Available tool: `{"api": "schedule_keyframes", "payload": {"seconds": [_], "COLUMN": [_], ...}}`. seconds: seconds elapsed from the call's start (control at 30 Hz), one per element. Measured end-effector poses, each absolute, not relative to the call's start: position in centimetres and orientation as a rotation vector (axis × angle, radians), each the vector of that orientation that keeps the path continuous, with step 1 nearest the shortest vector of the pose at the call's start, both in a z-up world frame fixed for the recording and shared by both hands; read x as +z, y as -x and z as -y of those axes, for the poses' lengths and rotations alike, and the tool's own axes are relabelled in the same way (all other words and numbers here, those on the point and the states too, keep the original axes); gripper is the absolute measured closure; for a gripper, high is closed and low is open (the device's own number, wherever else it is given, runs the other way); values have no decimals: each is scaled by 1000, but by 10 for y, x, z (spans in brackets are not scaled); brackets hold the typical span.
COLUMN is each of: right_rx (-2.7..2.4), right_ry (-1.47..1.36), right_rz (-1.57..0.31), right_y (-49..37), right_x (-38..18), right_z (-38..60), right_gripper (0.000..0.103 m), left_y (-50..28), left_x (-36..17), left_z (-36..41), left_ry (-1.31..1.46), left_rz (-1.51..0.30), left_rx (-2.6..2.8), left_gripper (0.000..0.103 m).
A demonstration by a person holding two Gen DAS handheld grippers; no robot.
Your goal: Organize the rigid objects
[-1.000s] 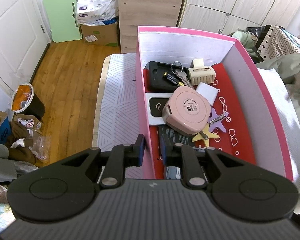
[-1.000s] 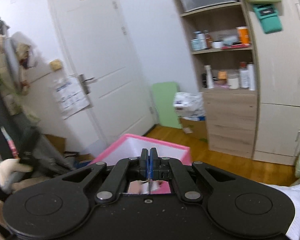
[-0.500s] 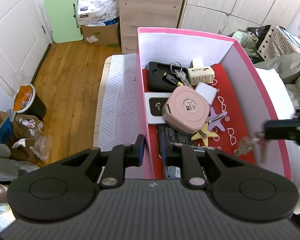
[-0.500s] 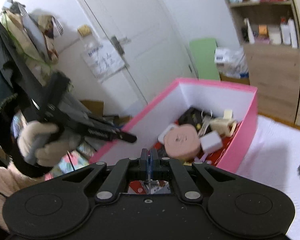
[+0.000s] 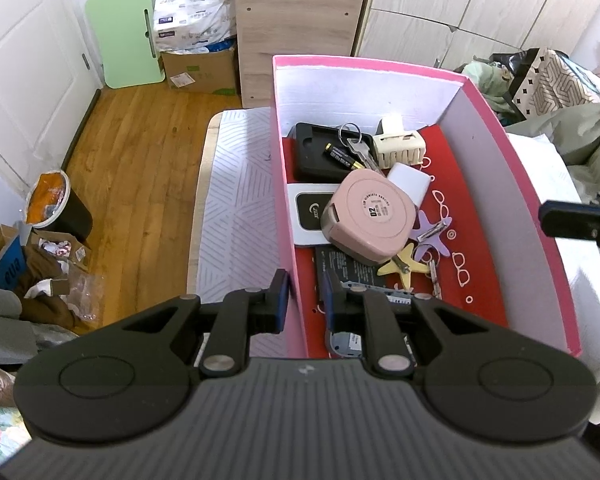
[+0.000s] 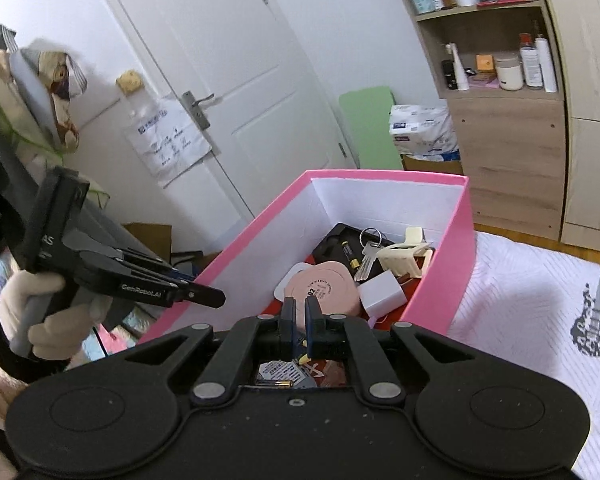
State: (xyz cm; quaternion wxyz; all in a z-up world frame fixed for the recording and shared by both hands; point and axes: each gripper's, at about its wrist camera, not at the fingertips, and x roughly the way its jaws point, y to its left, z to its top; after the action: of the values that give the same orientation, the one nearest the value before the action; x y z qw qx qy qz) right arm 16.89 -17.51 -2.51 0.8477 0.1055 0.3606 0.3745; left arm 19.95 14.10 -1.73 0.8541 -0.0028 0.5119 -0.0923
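A pink box (image 5: 285, 216) with a red floor stands on the bed and holds several rigid objects: a pink tape measure (image 5: 370, 216), keys (image 5: 356, 148), a battery (image 5: 342, 157), a cream hair clip (image 5: 398, 146), a white charger (image 5: 410, 182) and star clips (image 5: 406, 266). My left gripper (image 5: 305, 300) straddles the box's left wall, shut on it. My right gripper (image 6: 299, 320) hangs over the box (image 6: 452, 256), jaws slightly apart and empty; it shows at the right edge of the left wrist view (image 5: 576, 224). The left gripper also shows in the right wrist view (image 6: 196, 294).
The box sits on a white patterned bedcover (image 5: 236, 200). A wooden cabinet (image 5: 296, 36) and wardrobe stand behind. A bin (image 5: 58, 212) and clutter lie on the wooden floor at left. Clothes and bags (image 5: 552, 76) pile at right. A white door (image 6: 228, 80) is beyond the box.
My right gripper has opened slightly and the small object it carried over the box is no longer between its fingers. It has drawn back toward the right. The left gripper has held still.
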Motion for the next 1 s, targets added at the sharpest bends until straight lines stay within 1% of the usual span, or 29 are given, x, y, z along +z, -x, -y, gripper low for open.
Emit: {"api": "schedule_keyframes", "payload": {"seconds": [0.17, 0.23, 0.27, 0.5, 0.53, 0.57, 0.67, 0.73, 0.8, 0.83, 0.9, 1.0], "right_rx": [778, 764, 756, 719, 718, 716, 712, 720, 721, 734, 733, 714], "right_ry": [-210, -187, -177, -129, -126, -122, -132, -141, -143, -161, -173, -152], "right_rz": [-762, -753, -746, -703, -700, -697, -699, -698, -711, -727, -745, -744], "right_y": [-166, -163, -162, -152, -150, -148, -144, -141, -139, -139, -137, -130], "right_x": [-29, -29, -29, -25, -24, -23, -20, -20, -21, -22, -23, -21], "right_z": [171, 169, 168, 164, 163, 162, 161, 162, 162, 164, 164, 167], "right_gripper": [91, 88, 85, 79, 79, 78, 77, 75, 69, 67, 64, 61], "left_y": [-197, -195, -193, -184, -182, -180, -174, -169, -164, -162, -157, -149], "left_x": [-17, -16, -16, -12, -11, -10, -6, -4, -1, 0, 3, 8], "left_z": [-142, -141, -141, -135, -134, -133, -129, -124, -120, -118, -114, -110], "left_ry": [18, 15, 14, -2, -4, -3, -6, -21, -28, -33, -51, -58], "left_rz": [-1070, -1062, -1058, -1041, -1037, -1036, -1025, -1011, -1008, -1008, -1005, -1003], "left_rx": [-184, -177, -173, -145, -141, -140, -137, -124, -118, -116, -105, -93], "left_gripper": [87, 87, 87, 86, 84, 79, 71, 70, 65, 64, 63, 61]}}
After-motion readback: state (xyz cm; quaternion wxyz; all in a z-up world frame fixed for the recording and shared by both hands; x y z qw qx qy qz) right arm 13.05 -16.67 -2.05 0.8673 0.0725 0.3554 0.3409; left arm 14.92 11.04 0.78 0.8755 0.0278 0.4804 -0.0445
